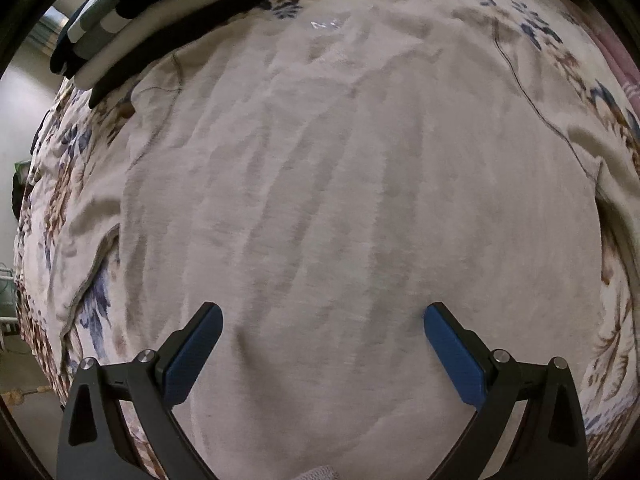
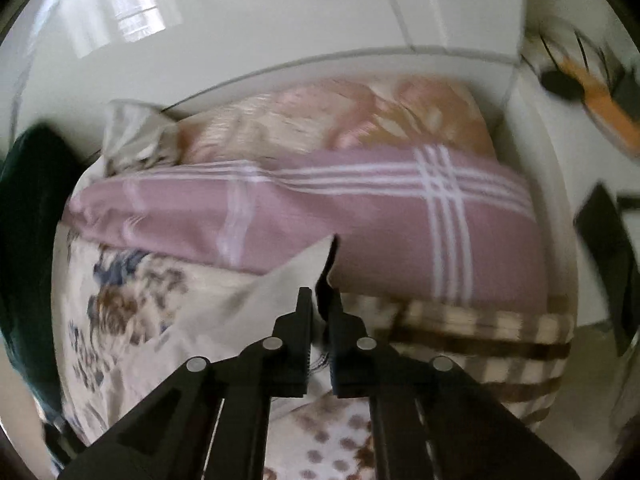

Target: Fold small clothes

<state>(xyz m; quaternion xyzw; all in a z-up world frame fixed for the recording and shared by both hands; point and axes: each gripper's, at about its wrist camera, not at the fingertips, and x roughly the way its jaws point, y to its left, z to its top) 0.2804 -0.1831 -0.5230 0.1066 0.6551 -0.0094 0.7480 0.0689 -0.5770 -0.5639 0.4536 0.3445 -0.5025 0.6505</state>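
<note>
One cream garment [image 1: 320, 184] lies under the released left tool [image 1: 323, 320]; the right tool [image 2: 320, 300] grasps its corner.

A pale beige garment [image 1: 340, 184] is seen spread flat across a floral bedsheet [image 1: 60, 208], filling most of the left wrist view. Its fabric is marked by many shallow lengthwise wrinkles. A hemmed edge is visible at the lower left, slightly lifted from the sheet, and a dark stitched seam line is traced along the upper right. A stack of folded clothes [image 1: 132, 28], in dark and light bands, is found at the upper left, beyond the garment's far edge. In the right wrist view, a pointed corner of the beige garment [image 2: 296, 276] is raised, pinched at its lower part.
</note>
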